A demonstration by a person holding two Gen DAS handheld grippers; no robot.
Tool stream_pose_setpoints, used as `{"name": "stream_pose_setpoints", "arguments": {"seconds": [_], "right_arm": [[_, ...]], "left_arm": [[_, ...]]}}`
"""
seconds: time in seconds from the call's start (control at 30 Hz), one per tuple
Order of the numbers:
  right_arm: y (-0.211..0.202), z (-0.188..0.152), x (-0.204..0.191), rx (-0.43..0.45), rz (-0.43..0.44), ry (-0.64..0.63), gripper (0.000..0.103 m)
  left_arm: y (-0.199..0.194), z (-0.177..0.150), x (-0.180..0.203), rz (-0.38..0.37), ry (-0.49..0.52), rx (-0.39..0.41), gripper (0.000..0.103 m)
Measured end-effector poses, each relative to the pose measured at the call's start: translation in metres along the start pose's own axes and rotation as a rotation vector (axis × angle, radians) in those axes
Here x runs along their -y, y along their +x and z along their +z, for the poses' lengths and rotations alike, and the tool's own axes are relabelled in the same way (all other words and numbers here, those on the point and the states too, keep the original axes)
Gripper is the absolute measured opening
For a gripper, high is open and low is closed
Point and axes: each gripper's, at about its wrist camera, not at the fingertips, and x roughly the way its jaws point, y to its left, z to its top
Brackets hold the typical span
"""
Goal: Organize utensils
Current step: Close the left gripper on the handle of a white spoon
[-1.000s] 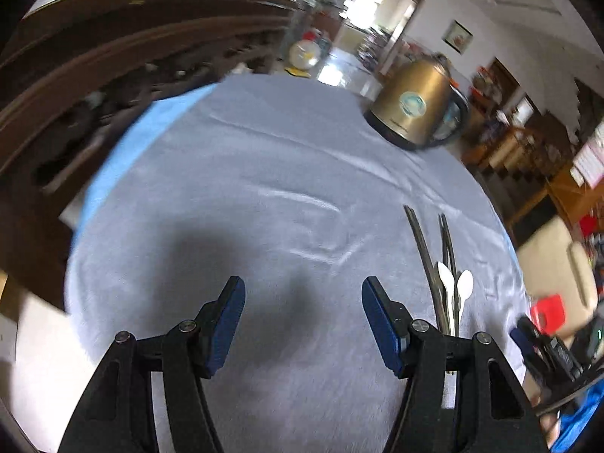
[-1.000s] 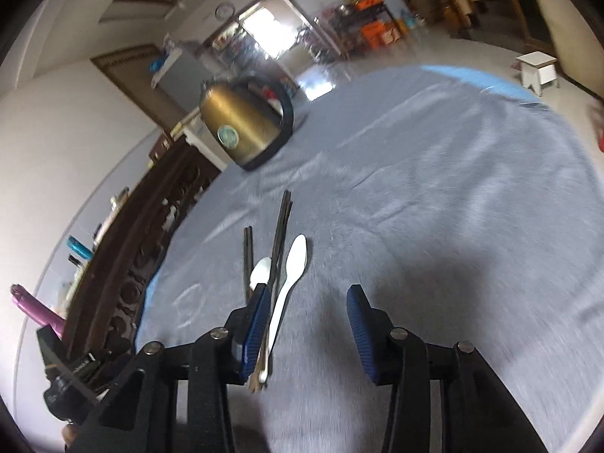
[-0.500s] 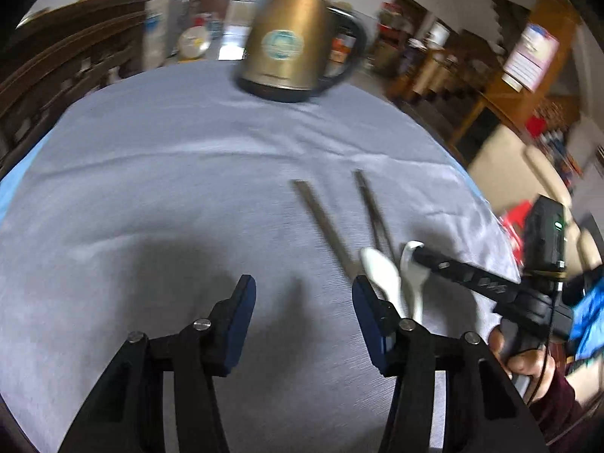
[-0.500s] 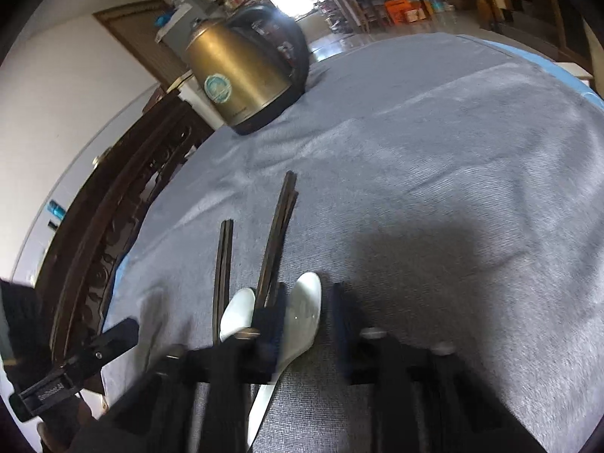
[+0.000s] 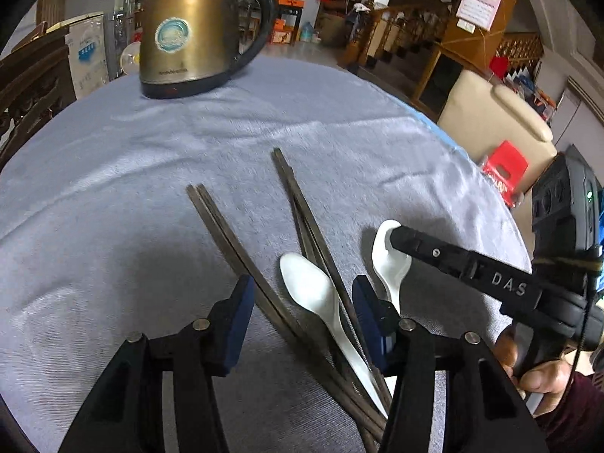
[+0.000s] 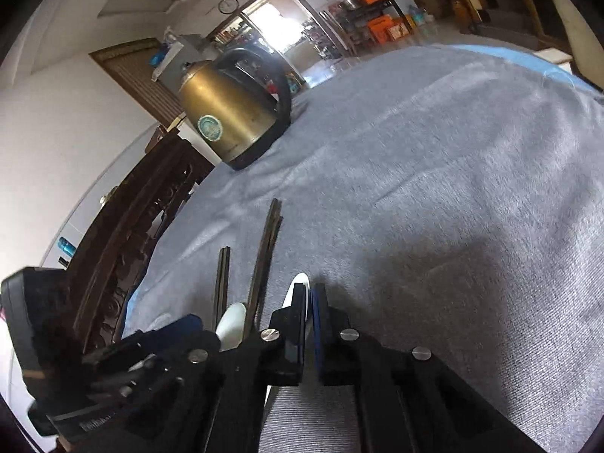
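Two white spoons and two pairs of dark chopsticks lie on the grey tablecloth. In the left wrist view my left gripper (image 5: 302, 302) is open, straddling the left chopstick pair (image 5: 226, 234), the left spoon (image 5: 313, 287) and the right chopstick pair (image 5: 305, 211). The right spoon (image 5: 389, 260) lies further right, with my right gripper's finger (image 5: 453, 260) over its bowl. In the right wrist view my right gripper (image 6: 309, 302) is shut on the right spoon (image 6: 300, 281); only its tip shows. The other spoon (image 6: 232, 321) and the chopsticks (image 6: 264, 256) lie to its left.
A brass electric kettle (image 5: 188, 34) stands at the far side of the table (image 5: 113, 151). A dark carved wooden chair (image 6: 132, 234) borders the table's left side. A beige chair (image 5: 490, 113) and a red stool (image 5: 506, 170) stand beyond the right edge.
My left gripper has swung right and forward over the utensils. My right gripper has moved onto the right spoon and closed on it.
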Motion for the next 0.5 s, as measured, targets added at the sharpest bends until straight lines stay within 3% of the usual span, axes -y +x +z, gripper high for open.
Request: {"name": "stream_pose_setpoints", "arguments": {"seconds": [0.07,0.17,0.27,0.5], "right_arm": [[-0.001,0.000,-0.002,0.007,-0.003,-0.012,0.004],[-0.001,-0.001,-0.005,0.012,-0.008,-0.035,0.004],[-0.003,-0.002,-0.007,0.019,-0.008,-0.051,0.004],[-0.005,-0.002,-0.005,0.032,0.008,-0.046,0.004]], "left_arm": [[0.008,-0.002,-0.001,0.041,0.006,-0.020,0.055],[0.008,-0.003,-0.012,0.017,-0.028,-0.020,0.055],[0.001,-0.008,-0.020,0.051,-0.004,-0.029,0.050],[-0.016,-0.019,-0.047,0.132,-0.001,-0.081,0.050]]}}
